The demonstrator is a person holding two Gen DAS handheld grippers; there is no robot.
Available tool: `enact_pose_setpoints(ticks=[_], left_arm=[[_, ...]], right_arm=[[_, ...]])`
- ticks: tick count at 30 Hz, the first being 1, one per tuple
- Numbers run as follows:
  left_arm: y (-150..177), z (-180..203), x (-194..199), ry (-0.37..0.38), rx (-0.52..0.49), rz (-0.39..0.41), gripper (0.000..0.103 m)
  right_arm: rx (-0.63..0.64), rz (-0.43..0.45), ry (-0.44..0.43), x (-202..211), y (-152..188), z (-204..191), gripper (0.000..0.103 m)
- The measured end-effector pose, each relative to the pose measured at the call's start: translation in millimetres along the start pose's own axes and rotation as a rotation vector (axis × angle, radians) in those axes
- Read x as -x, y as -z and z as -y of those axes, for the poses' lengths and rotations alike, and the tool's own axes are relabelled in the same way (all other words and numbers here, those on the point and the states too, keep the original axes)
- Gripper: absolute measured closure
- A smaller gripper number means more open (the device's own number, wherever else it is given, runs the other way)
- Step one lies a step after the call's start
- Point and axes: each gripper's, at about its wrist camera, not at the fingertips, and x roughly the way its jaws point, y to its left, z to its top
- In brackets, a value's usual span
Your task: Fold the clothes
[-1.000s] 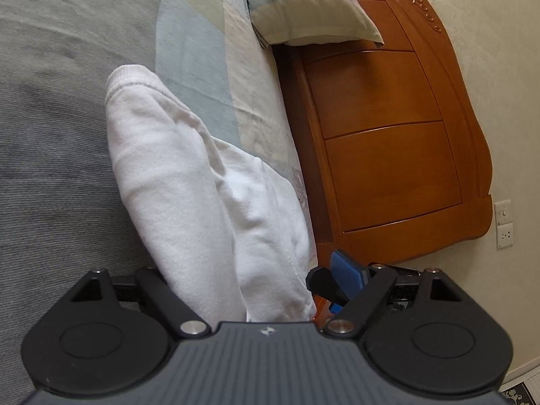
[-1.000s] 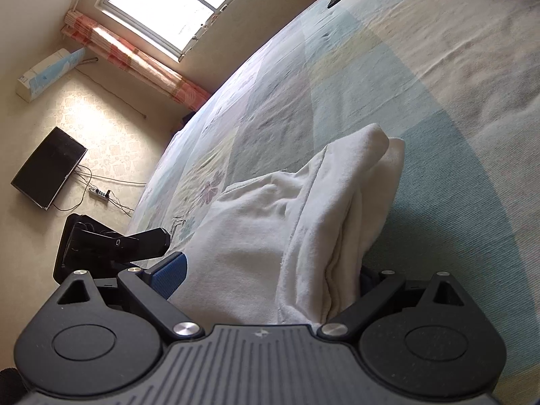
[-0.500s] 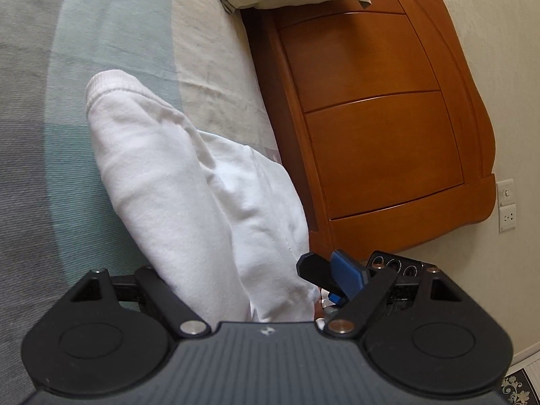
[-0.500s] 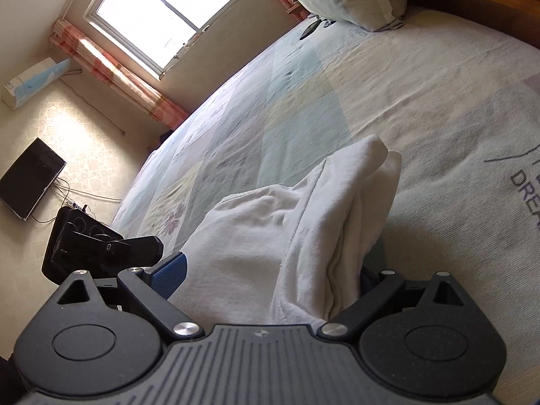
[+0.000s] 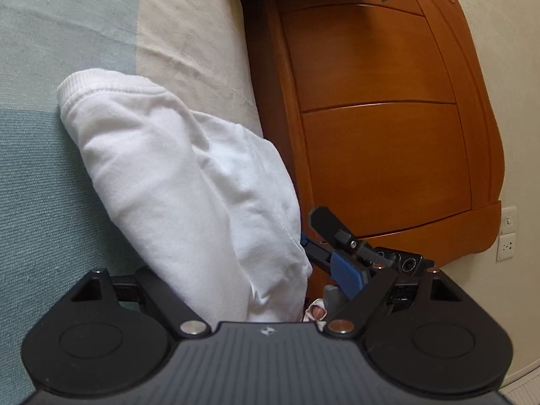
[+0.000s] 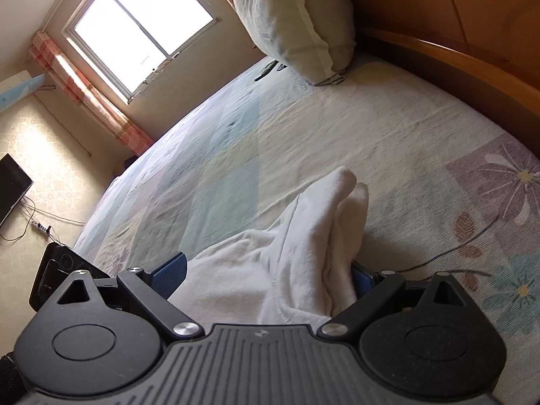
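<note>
A folded white garment (image 5: 189, 195) hangs bunched between the jaws of both grippers, above the bed. In the left wrist view it fills my left gripper (image 5: 236, 270). It hides that gripper's left finger, and the blue pad (image 5: 347, 275) of the other finger shows at its right edge. The black body of the right gripper (image 5: 351, 243) sits just beyond that pad. In the right wrist view the garment (image 6: 303, 243) sits between the two blue pads of my right gripper (image 6: 266, 273), and both pads touch it. My left gripper's body (image 6: 60, 263) shows at the lower left.
The bed sheet (image 6: 236, 155) is patchwork with flower prints. A wooden headboard (image 5: 388, 135) stands close on the right. A pillow (image 6: 297, 23) leans against it, with a dark remote (image 6: 266, 69) beside it. Wall sockets (image 5: 506, 233), a window (image 6: 135, 30) and a TV (image 6: 10, 189) lie farther off.
Both grippers have carried the garment across the bed toward the headboard. The headboard and pillow now look larger and closer. The garment keeps its place between the jaws.
</note>
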Motion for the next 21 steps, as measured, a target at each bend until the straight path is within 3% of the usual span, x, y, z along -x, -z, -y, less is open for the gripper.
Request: enact_pose_setpoints(ticks=[4,7,11,15,18,20,21], left_arm=[[10.5,1.5,1.1,-0.080,-0.078,-0.046,0.020],[18.4,13.4,22.8,-0.171,-0.189,-0.051,0.020],[22.9,36.2,60.9,-0.300,-0.391,-0.004,0.019],[30.3,41.8,79.3,-0.412,-0.497,0.011,0.018],[37.8,33.9,92.0,-0.417,-0.468,-0.005,0.018],[34.7,25.4,97.5,-0.356,-0.395,-0.002,0.018],[30.7,21.3,99.8,-0.310,-0.352,0.008,0.018]], right_arm=[[-0.045,0.021,0.067,1.6,0.0,27.6,0.004],[-0.065,0.062,0.114,14.5,4.0,34.3,0.004],[0.044,0.104,0.164,34.3,13.4,6.9,0.004],[0.171,0.072,0.128,29.7,32.2,-26.0,0.004],[0.209,0.012,0.187,13.4,46.9,-29.0,0.005],[0.157,-0.027,0.239,3.8,54.1,-14.7,0.010],[0.138,-0.005,0.238,6.6,55.9,-13.8,0.011]])
